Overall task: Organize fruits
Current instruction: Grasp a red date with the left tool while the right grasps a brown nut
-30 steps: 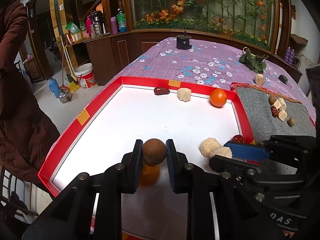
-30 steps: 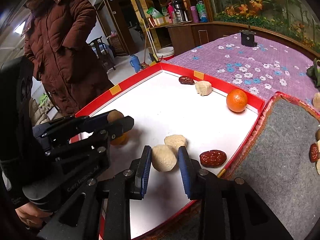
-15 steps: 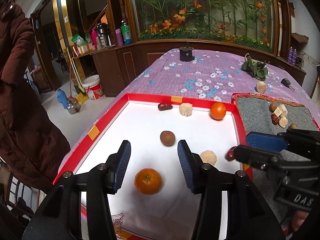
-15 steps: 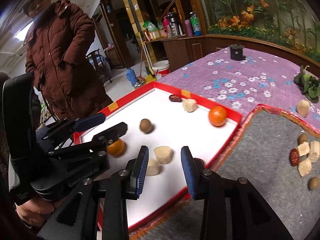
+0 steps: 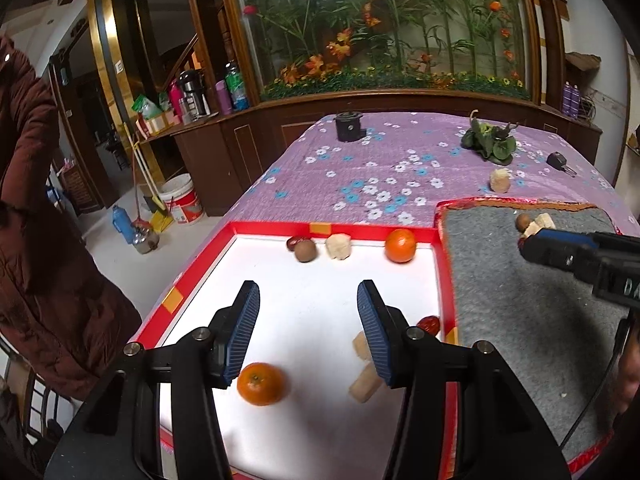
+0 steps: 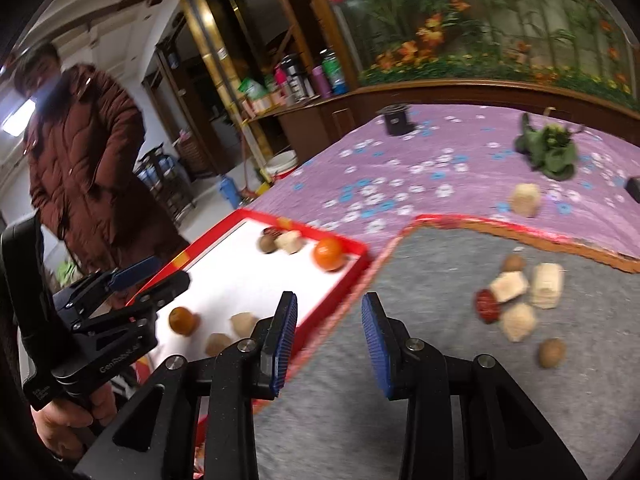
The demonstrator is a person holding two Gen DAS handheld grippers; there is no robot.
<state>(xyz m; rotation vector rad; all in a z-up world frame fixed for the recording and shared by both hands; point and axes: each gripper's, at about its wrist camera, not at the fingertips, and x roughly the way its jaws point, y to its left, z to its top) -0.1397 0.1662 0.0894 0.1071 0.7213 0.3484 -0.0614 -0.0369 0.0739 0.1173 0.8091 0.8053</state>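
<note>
Through my left wrist camera, my left gripper [image 5: 308,332] hangs over the red tray [image 5: 332,227], jaws opening with nothing between them; an orange [image 5: 261,384] lies just below, a brown fruit [image 5: 305,251] by the far rim. I judge I'm between picks. Through the right wrist camera, my right gripper [image 6: 330,340] hovers over the grey mat [image 6: 420,360], jaws apart and bare. Fruits [image 6: 516,296] cluster to its right with bare mat around them; next calls for lowering onto one, clear of the tray's edge.
</note>
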